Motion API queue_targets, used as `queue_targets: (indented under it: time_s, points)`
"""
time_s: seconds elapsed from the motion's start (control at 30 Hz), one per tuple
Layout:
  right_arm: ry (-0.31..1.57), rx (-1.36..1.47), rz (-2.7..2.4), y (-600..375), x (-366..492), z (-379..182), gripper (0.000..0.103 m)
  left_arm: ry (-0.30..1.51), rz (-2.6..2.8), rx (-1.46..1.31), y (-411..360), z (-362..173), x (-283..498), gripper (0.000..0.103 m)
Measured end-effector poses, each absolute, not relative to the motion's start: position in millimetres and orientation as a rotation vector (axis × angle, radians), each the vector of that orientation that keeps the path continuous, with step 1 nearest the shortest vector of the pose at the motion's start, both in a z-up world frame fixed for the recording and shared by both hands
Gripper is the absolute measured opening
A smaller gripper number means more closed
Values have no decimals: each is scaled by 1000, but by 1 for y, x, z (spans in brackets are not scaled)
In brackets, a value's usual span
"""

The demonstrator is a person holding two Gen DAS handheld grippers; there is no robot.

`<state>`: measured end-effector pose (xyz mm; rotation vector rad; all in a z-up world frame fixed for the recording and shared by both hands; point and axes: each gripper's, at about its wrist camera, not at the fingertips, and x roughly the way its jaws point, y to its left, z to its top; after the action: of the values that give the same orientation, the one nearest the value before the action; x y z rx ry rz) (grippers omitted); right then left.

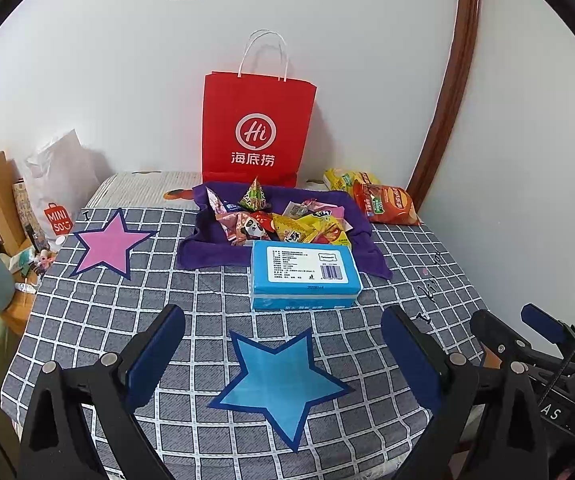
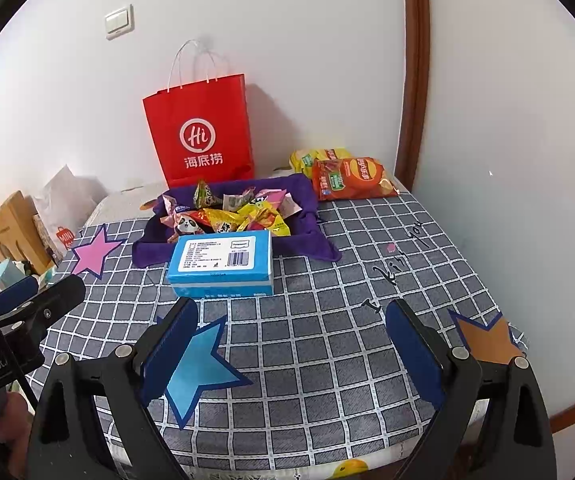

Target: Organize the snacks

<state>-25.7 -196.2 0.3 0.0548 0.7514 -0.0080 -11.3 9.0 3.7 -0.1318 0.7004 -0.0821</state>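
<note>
Both my left tool (image 1: pixel 283 364) and right tool (image 2: pixel 291 354) gape wide, holding nothing; snack pile (image 1: pixel 283 226) sits ahead, beyond the blue box (image 1: pixel 303 276).

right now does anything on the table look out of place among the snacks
Yes: a blue tissue box sits label-up on the front edge of the purple cloth, touching the snack pile, though it is no snack. Two chip bags lie apart, off the cloth.
</note>
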Motion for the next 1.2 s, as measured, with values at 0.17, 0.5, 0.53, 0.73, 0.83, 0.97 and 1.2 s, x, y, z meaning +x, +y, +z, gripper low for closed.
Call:
queue_targets:
  time_s: [0.17, 0.5, 0.53, 0.73, 0.83, 0.97, 1.2]
  points:
    - [750, 56, -6, -197, -26, 0, 94, 698, -85, -128, 7, 5, -11, 99]
    - [747, 57, -7, -197, -27, 1, 94, 696, -84, -130, 7, 5, -12, 99]
    - [747, 57, -7, -197, -27, 1, 94, 695, -85, -131, 7, 6, -12, 99]
    - [748, 57, -7, -197, -27, 1, 94, 697, -86, -131, 7, 4, -12, 99]
    - [746, 57, -6, -196, -28, 2, 94, 698, -86, -132, 7, 4, -12, 99]
    - [744, 53, -4, -194, -29, 2, 94, 697, -87, -130, 7, 4, -12, 99]
    - [743, 55, -4, -194, -29, 2, 94, 697, -87, -131, 7, 4, -12, 99]
